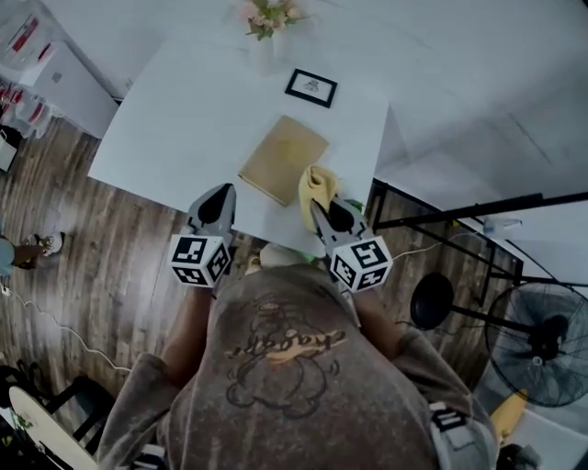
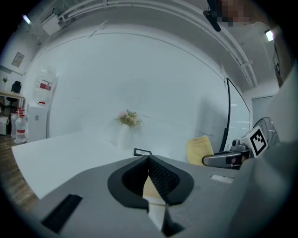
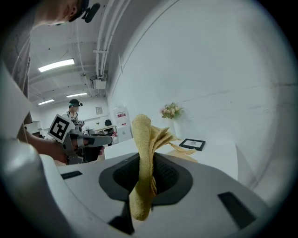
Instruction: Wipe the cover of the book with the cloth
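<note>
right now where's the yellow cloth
In the head view the cloth is clamped in the right gripper, by the near right corner of the book.

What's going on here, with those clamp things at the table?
A person stands at a white table with a gripper in each hand. The right gripper is clamped on a yellow cloth, holding it by the near right corner of a tan book that lies flat on the table. The left gripper is shut and empty, near the table's front edge. A picture frame and flowers sit farther back.
</note>
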